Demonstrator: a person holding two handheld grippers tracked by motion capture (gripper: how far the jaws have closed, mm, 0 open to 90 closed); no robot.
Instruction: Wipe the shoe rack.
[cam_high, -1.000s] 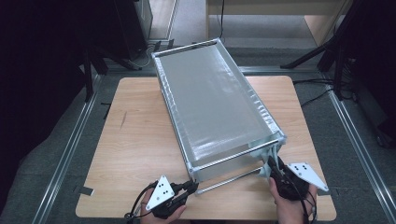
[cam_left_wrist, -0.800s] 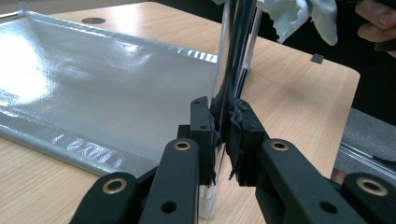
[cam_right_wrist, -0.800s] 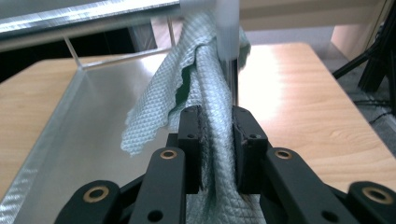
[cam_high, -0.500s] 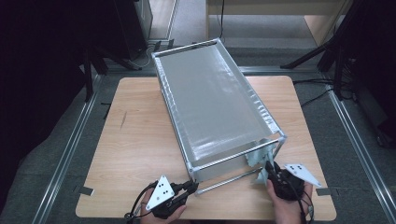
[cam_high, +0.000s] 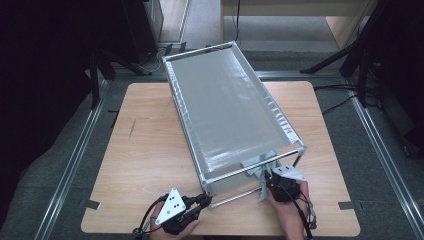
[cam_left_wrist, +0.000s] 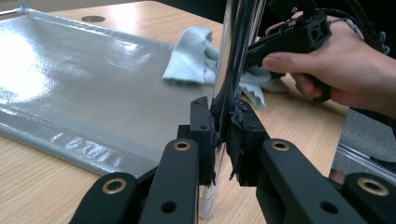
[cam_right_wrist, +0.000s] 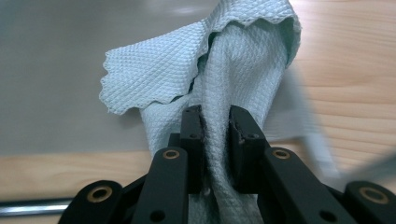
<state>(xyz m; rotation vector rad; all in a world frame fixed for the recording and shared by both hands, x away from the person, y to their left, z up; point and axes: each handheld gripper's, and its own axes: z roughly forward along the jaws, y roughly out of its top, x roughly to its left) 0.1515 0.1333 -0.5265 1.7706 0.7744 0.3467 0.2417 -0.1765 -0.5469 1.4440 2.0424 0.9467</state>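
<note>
Your right gripper (cam_right_wrist: 216, 121) has its jaws clenched on the pale blue cloth (cam_right_wrist: 243, 60), which rises between them, low at the rack's near end above the bench (cam_high: 150, 150). Your left gripper (cam_left_wrist: 223, 128) grips the metal rack's corner post (cam_left_wrist: 236, 51).

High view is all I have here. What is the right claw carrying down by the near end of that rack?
Observer: A pale blue cloth, pinched between the right claw's pads and bunched above them.
Operator: And the left claw, is it actually on anything?
Observer: Yes, the left claw is clamped on a shiny upright post of the metal rack, at the corner nearest the person.
Operator: Is the cloth touching the rack's grey sheet?
Observer: From the left gripper view, the cloth lies at the grey sheet's edge, just behind that post.
</note>
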